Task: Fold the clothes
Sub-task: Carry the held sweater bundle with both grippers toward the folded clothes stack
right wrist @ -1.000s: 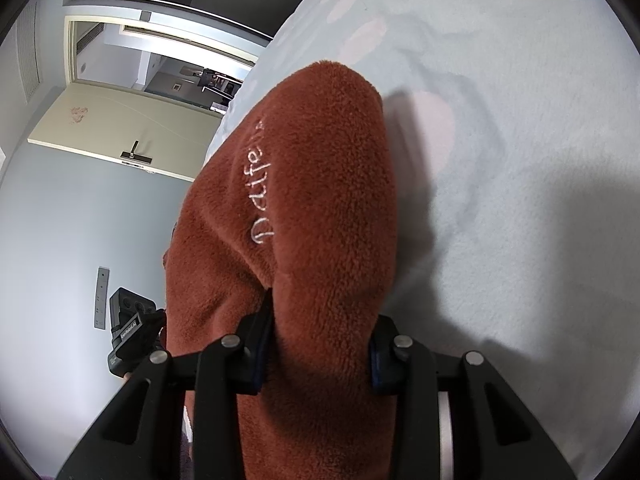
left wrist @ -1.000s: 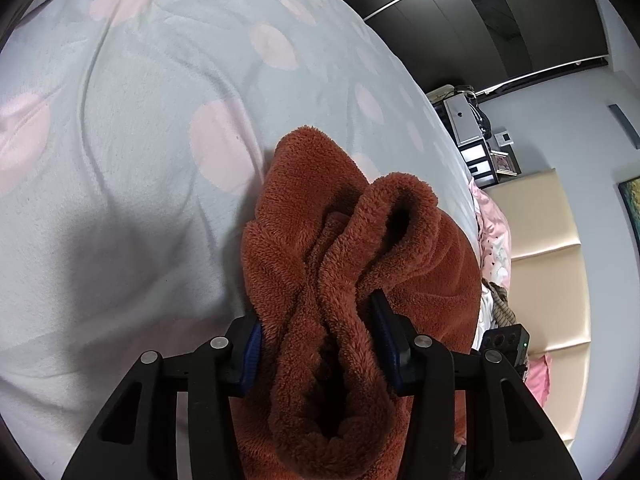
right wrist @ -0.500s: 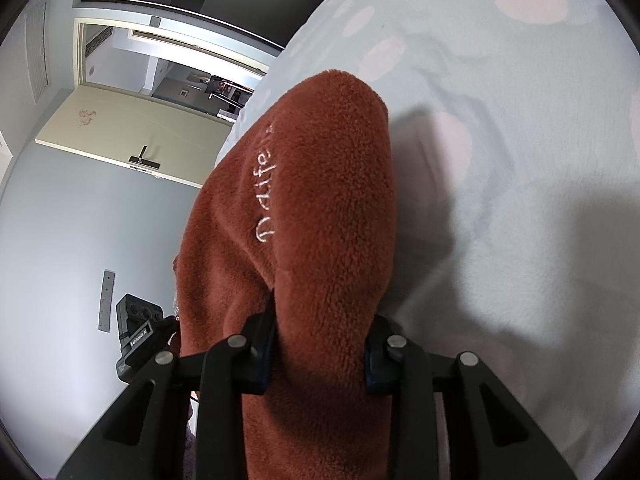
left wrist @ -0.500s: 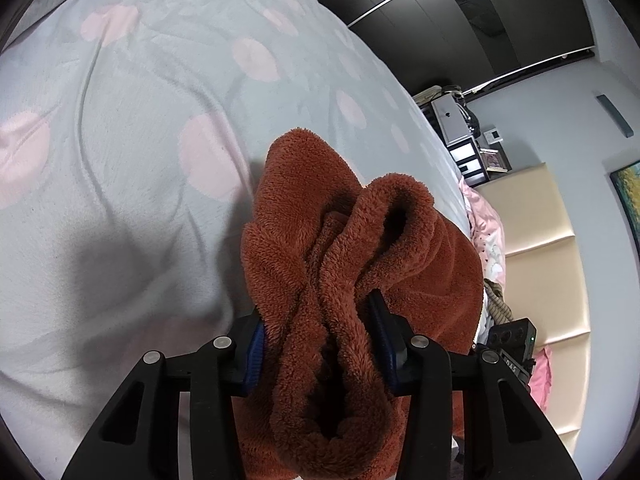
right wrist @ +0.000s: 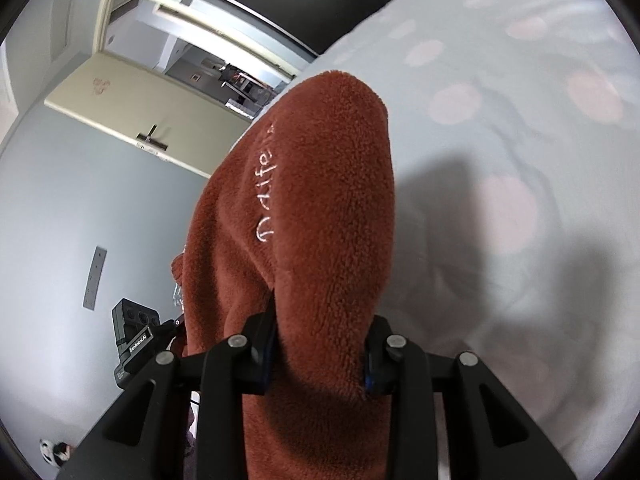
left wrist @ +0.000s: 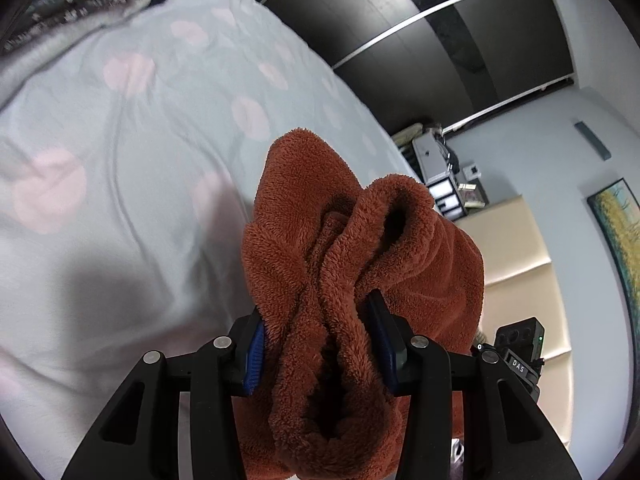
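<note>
A rust-brown fleece garment point(left wrist: 340, 248) with white embroidered lettering hangs bunched in both grippers above the bed. My left gripper point(left wrist: 320, 340) is shut on a thick gathered fold of it. My right gripper point(right wrist: 320, 344) is shut on another fold of the same garment point(right wrist: 320, 208), which drapes over the jaws and hides the fingertips. The other gripper's camera block shows at the edge of each view, in the left wrist view point(left wrist: 520, 344) and in the right wrist view point(right wrist: 134, 332).
A pale grey bedsheet with pink dots point(left wrist: 120, 184) lies under the garment, also in the right wrist view point(right wrist: 520, 160). A dark floral cloth point(left wrist: 72, 4) lies at the far corner. Dark wardrobe doors point(left wrist: 420, 32), a shelf unit point(left wrist: 444, 168) and an open door point(right wrist: 140, 92) stand beyond.
Both grippers have lifted and tilted up with the garment; more of the bed's far end and the room shows. The grips have not changed.
</note>
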`<action>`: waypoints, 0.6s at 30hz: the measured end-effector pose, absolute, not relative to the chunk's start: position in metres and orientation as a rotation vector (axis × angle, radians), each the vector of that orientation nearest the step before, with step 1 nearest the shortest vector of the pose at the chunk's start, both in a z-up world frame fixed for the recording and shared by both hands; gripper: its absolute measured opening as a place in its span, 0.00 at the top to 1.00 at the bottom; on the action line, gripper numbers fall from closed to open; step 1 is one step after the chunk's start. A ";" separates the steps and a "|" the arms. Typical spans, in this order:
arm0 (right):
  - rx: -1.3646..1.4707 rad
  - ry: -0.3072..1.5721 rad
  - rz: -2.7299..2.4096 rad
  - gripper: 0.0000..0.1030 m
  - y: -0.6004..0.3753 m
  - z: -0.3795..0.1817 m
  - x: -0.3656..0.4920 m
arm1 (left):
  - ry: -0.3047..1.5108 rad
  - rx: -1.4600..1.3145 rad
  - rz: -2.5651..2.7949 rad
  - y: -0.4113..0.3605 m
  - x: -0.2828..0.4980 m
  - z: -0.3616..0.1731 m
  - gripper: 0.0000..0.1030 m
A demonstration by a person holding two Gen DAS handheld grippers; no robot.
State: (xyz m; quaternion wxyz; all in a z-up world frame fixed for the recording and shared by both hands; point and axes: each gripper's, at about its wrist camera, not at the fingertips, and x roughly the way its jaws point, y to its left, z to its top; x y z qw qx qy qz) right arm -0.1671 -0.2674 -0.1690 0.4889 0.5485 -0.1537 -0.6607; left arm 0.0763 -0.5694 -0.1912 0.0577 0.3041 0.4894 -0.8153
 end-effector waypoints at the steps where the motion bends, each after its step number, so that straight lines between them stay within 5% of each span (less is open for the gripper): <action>1: 1.327 -0.365 -1.599 0.71 -0.275 -0.163 -0.165 | 1.484 0.896 -2.472 -0.573 0.081 -0.188 0.55; 18: 1.126 -0.067 -1.398 0.72 -0.533 -0.046 -0.104 | 1.380 0.470 -2.324 -0.701 0.201 -0.107 0.55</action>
